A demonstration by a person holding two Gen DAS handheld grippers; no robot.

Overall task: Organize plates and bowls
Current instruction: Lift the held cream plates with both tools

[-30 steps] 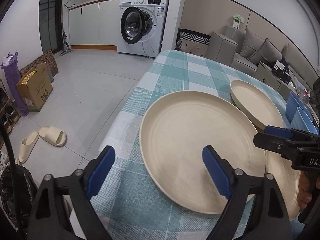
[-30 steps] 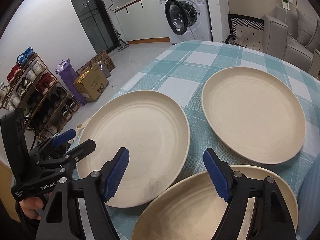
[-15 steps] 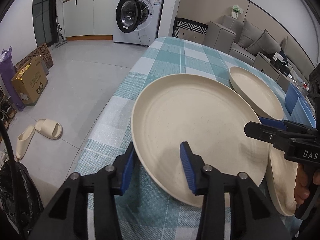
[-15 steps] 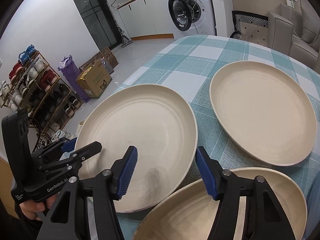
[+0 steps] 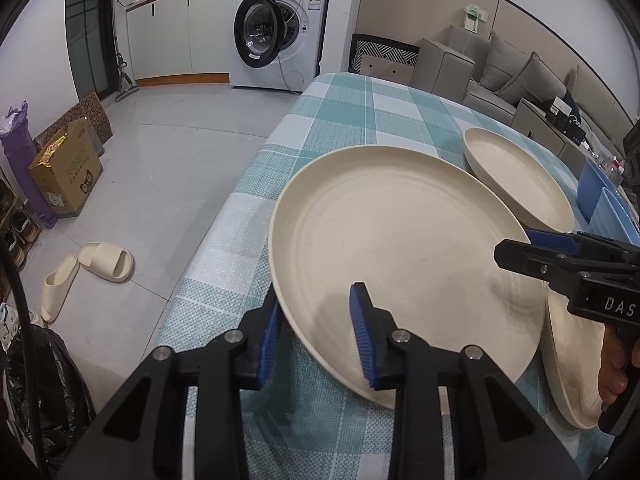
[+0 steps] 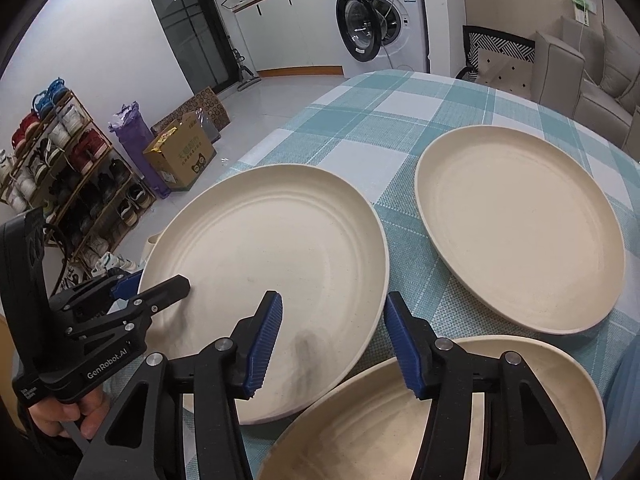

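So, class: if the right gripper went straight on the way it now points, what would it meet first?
Probably the near rim of the middle cream plate: the right gripper, jaws open, straddles that edge. Depth is uncertain; it may pass just above.

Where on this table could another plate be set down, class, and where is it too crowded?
Bare checked cloth lies beyond the left plate and the far plate, toward the washing machine. A narrow strip runs between those two plates. The near corner is crowded: the near plate, the left gripper and the right gripper meet there.
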